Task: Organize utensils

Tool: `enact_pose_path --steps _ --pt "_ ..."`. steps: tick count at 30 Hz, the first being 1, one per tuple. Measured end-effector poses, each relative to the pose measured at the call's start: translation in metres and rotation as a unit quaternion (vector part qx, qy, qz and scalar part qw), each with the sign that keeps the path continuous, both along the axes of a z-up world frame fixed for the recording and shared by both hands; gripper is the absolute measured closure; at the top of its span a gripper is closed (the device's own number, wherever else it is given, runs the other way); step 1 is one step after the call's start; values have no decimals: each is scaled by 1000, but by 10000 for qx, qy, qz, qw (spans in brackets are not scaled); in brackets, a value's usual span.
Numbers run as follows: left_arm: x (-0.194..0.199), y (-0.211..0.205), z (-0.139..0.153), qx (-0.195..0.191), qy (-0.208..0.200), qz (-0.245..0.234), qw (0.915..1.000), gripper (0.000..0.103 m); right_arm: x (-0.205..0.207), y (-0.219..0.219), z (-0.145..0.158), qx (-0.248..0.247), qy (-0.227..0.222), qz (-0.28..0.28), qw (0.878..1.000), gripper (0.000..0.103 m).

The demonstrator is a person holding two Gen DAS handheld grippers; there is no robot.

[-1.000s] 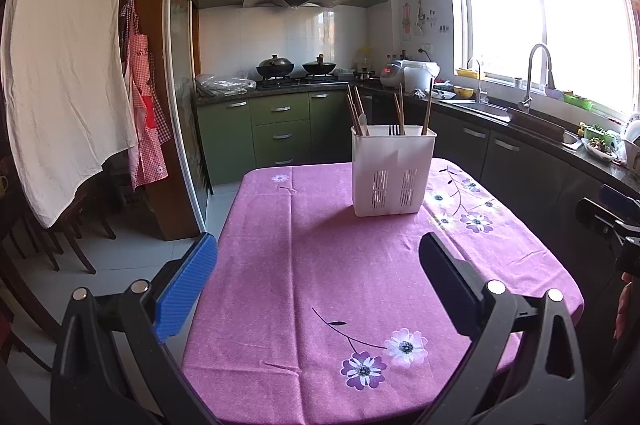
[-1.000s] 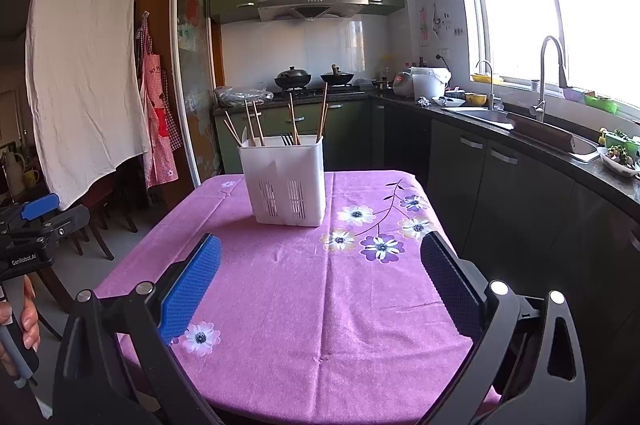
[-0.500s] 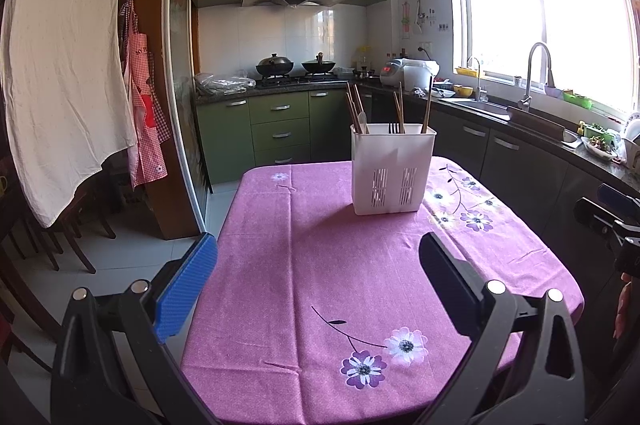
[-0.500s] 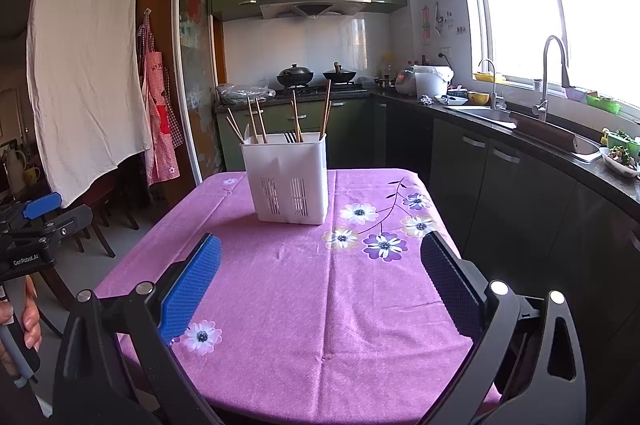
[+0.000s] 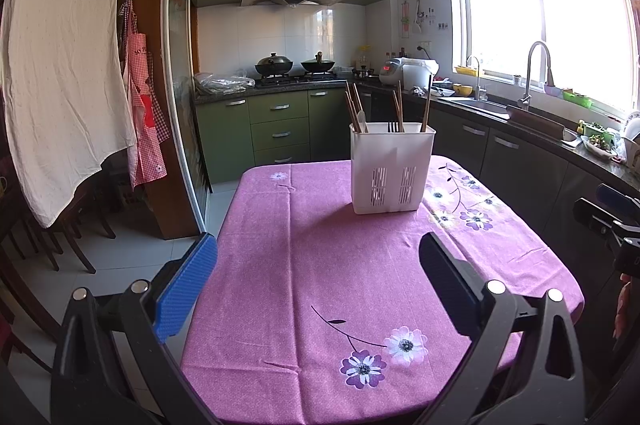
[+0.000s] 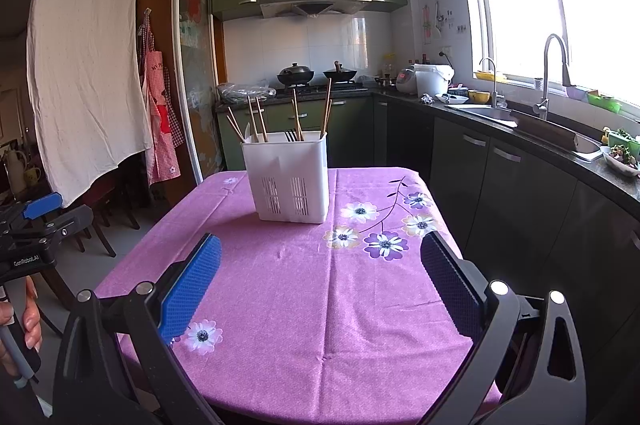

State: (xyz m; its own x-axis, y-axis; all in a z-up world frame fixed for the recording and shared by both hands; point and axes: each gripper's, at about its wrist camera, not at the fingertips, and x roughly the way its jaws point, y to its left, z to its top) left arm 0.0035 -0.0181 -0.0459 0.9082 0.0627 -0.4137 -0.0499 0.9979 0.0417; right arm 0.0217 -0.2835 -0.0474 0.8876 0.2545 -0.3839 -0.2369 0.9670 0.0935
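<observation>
Both of my jaws stand wide apart, nothing held. Left gripper (image 5: 316, 285) hovers over the near edge of the counter (image 5: 304, 265), pink flowered cloth on it. Right gripper (image 6: 320, 285) likewise, over the near edge further toward the right side.

Task thing: white utensil caddy (image 5: 392, 169), upright, near the far edge of the counter, well apart from both grippers. In the left view it sits ahead and a bit right of centre; in the right view the same caddy (image 6: 288, 181) sits ahead and a bit left. So it lies between my two grippers, straight forward, neither one clearly nearer.

Contents: wooden chopsticks (image 5: 354, 107) stick up out of the compartments, long axis near vertical, some leaning left. Dark fork tines (image 5: 393, 127) show at the rim near the middle. A pale spoon-like handle sits beside the left chopsticks; can't tell exactly what it is.

No loose utensils show on the cloth, so my read is the sorting happens inside the caddy, or is mostly done.

Pose: both grippers level, pointing forward across the counter, tilted slightly down. The left one shows at the right view's left edge, a hand (image 6: 28, 317) on its grip. Any next move likely means reaching forward and coming down on a stick from above.
</observation>
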Motion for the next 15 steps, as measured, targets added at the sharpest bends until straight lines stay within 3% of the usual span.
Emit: enact_pose_path --steps 15 --pt "0 -1 0 -32 -21 -12 10000 7 2 6 -4 -18 63 54 10000 5"
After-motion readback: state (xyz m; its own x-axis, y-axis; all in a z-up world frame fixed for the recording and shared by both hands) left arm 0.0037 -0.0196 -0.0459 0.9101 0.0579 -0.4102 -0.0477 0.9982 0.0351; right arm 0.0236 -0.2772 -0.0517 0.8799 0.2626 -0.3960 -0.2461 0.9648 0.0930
